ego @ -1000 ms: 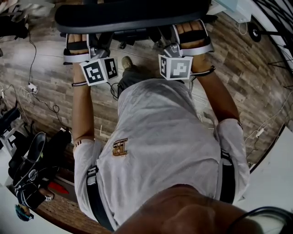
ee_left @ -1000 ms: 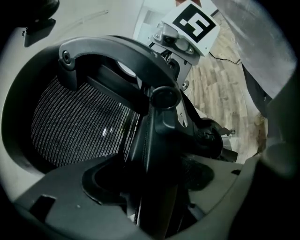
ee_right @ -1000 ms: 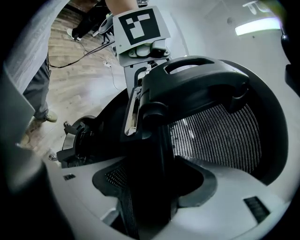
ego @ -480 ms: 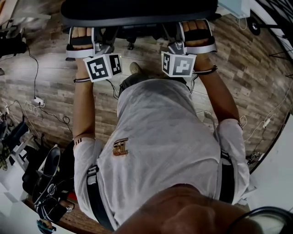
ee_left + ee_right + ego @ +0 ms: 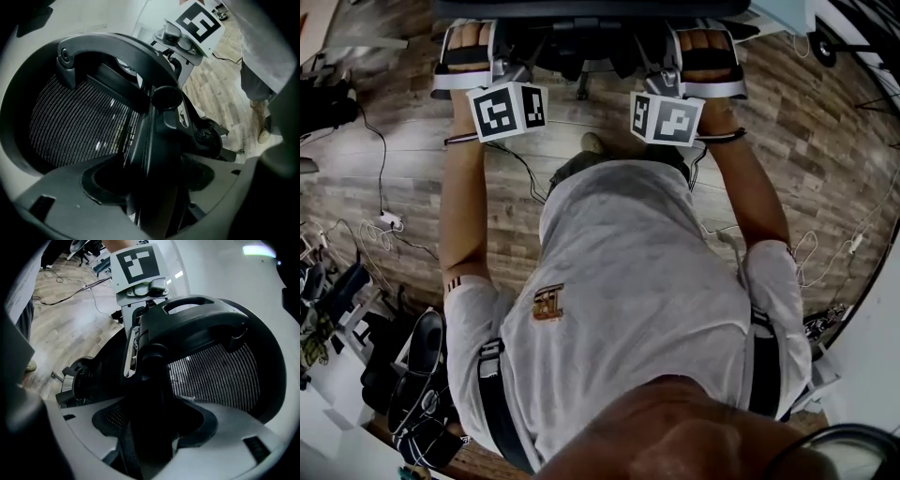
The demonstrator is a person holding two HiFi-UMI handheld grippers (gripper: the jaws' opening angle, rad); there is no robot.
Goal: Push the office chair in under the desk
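The black office chair's backrest [image 5: 591,7] shows only as its top rim at the upper edge of the head view. My left gripper [image 5: 508,58] and right gripper [image 5: 661,58] reach under that rim, side by side, marker cubes toward me. In the left gripper view the chair's mesh back [image 5: 75,126] fills the left, and my left gripper [image 5: 154,187] is shut on the backrest's black side frame. In the right gripper view my right gripper [image 5: 150,423] is shut on the opposite side frame, mesh [image 5: 215,376] to its right. A pale surface [image 5: 783,14], perhaps the desk, sits at top right.
Wood-plank floor [image 5: 384,103] with loose cables [image 5: 380,220] on the left and more [image 5: 825,258] on the right. Black bags and gear [image 5: 412,375] lie at lower left. The chair's base [image 5: 211,138] and a shoe [image 5: 592,142] are near the middle.
Both grippers and the chair's back have moved away from me, up in the view, so less of the backrest shows. I have stepped forward; the floor and bags have slid down the view.
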